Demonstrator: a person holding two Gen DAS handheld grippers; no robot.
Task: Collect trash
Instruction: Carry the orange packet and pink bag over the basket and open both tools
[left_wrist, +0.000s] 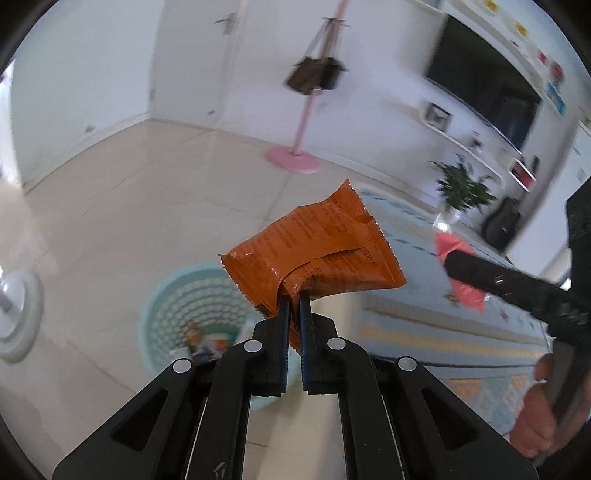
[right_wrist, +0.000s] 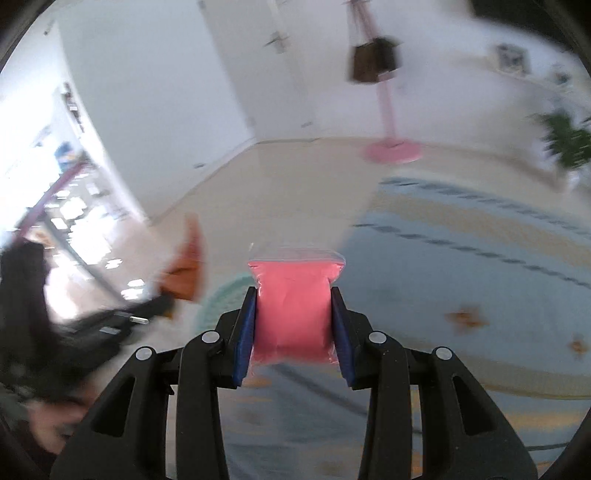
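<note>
My left gripper (left_wrist: 294, 300) is shut on an orange snack wrapper (left_wrist: 314, 254), held in the air above the floor. Below it stands a round mint-green basket (left_wrist: 177, 295) with some trash inside. My right gripper (right_wrist: 293, 291) is shut on a clear bag of pink stuff (right_wrist: 293, 306), pressed between its blue pads. In the left wrist view the right gripper (left_wrist: 448, 260) comes in from the right with the pink bag (left_wrist: 461, 284). The right wrist view shows the left gripper (right_wrist: 162, 302) blurred at the left with the orange wrapper (right_wrist: 188, 269), and the basket's rim (right_wrist: 225, 291) just beyond my fingers.
A pale tiled floor (left_wrist: 147, 206) meets a light blue patterned rug (right_wrist: 461, 266) on the right. A pink coat stand (left_wrist: 295, 158) with a brown bag stands by the far wall. A potted plant (left_wrist: 463, 188) and a TV unit (left_wrist: 480, 85) are at right; a white fan base (left_wrist: 18, 317) at left.
</note>
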